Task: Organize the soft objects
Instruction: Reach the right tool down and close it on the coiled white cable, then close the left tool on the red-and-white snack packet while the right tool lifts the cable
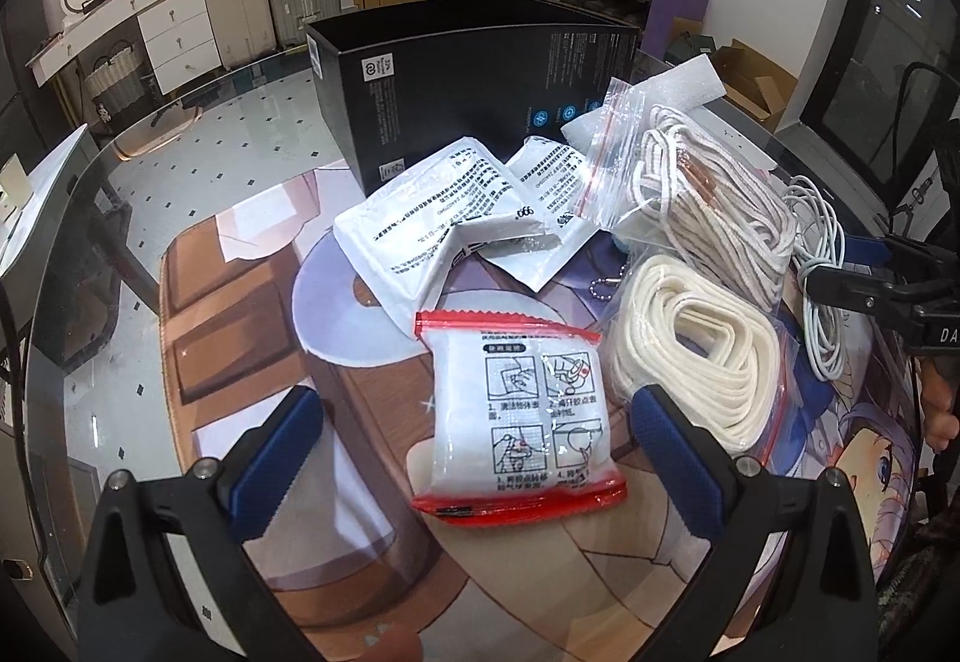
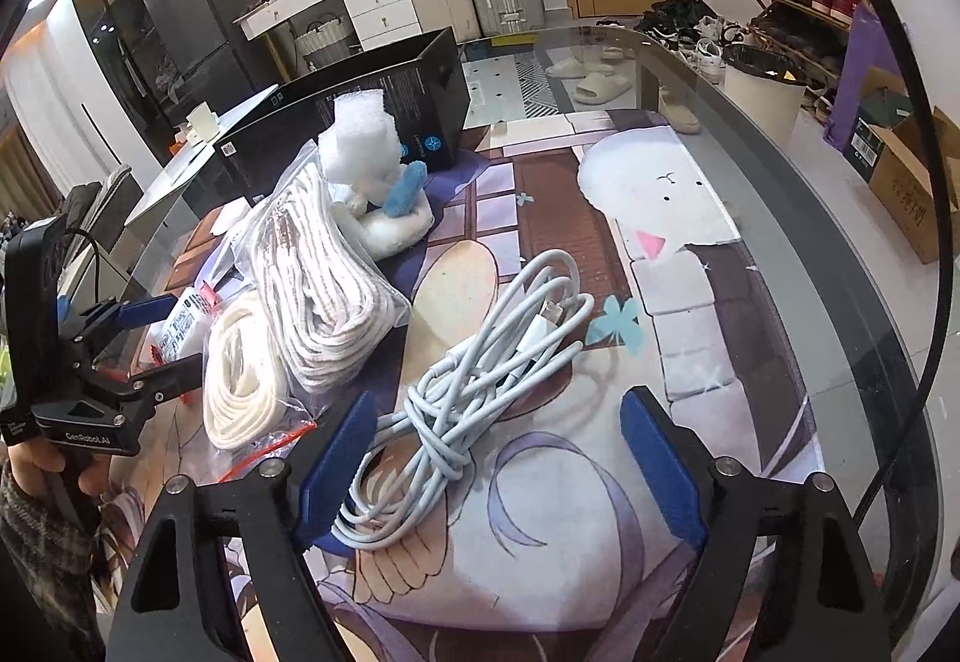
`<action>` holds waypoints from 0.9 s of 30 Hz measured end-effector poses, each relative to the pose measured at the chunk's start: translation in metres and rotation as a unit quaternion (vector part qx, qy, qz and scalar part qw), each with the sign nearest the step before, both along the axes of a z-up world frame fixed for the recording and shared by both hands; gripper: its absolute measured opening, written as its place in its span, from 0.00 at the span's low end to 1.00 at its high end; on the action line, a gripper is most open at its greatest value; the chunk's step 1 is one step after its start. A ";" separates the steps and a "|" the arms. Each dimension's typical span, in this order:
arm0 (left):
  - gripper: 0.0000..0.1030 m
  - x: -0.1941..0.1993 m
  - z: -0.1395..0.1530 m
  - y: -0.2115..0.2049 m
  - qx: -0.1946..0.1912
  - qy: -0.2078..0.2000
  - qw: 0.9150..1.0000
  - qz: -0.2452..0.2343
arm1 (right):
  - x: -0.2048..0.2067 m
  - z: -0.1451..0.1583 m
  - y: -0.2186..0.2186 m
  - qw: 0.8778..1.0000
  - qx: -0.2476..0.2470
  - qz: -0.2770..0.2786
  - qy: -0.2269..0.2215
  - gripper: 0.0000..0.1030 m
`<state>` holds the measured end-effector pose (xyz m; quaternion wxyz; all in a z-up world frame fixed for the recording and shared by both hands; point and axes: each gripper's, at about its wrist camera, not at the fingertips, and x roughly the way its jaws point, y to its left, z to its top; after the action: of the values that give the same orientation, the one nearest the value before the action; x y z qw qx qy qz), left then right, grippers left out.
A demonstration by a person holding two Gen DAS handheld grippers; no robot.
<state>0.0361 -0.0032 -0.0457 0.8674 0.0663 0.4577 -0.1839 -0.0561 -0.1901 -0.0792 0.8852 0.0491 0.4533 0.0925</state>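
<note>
My left gripper (image 1: pixel 480 422) is open, its blue pads on either side of a red-edged white packet (image 1: pixel 522 422) lying on the printed mat. Behind it lie two white printed pouches (image 1: pixel 432 218), a bag of cream rope (image 1: pixel 696 344) and a bag of striped cord (image 1: pixel 708 194). My right gripper (image 2: pixel 504 458) is open around a tangled white cable (image 2: pixel 474 392), not touching it. The two rope bags (image 2: pixel 300 314) lie to its left. A black open box (image 1: pixel 456 80) stands at the back; it also shows in the right wrist view (image 2: pixel 384 104).
White foam pieces (image 2: pixel 360 140) and a blue-and-white plush item (image 2: pixel 402 212) lie near the box. The glass table edge (image 2: pixel 840 254) curves along the right. The left gripper (image 2: pixel 138 350) shows at the left of the right wrist view. Suitcases, shoe rack and cardboard boxes stand beyond.
</note>
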 end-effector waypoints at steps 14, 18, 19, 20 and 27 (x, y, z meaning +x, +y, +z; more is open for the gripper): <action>1.00 0.005 -0.003 -0.003 0.019 -0.008 1.000 0.003 | 0.011 0.000 0.005 0.998 -0.053 0.025 -0.006 0.38; 1.00 0.005 -0.004 -0.003 0.021 -0.010 1.000 0.008 | 0.004 -0.001 0.007 0.998 -0.064 0.025 -0.010 0.38; 1.00 0.004 -0.004 -0.004 0.021 -0.011 1.000 0.010 | 0.002 -0.002 0.007 0.997 -0.067 0.026 -0.010 0.38; 1.00 0.004 -0.004 -0.004 0.021 -0.010 1.000 0.014 | 0.001 -0.002 0.007 0.997 -0.071 0.028 -0.011 0.38; 0.84 -0.007 -0.001 -0.008 0.017 -0.021 0.999 0.024 | -0.008 -0.002 0.004 0.997 -0.064 0.023 -0.023 0.32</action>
<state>0.0286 -0.0111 -0.0467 0.8796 0.0741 0.4442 -0.1535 -0.0642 -0.1865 -0.0815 0.8941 -0.0205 0.4393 0.0847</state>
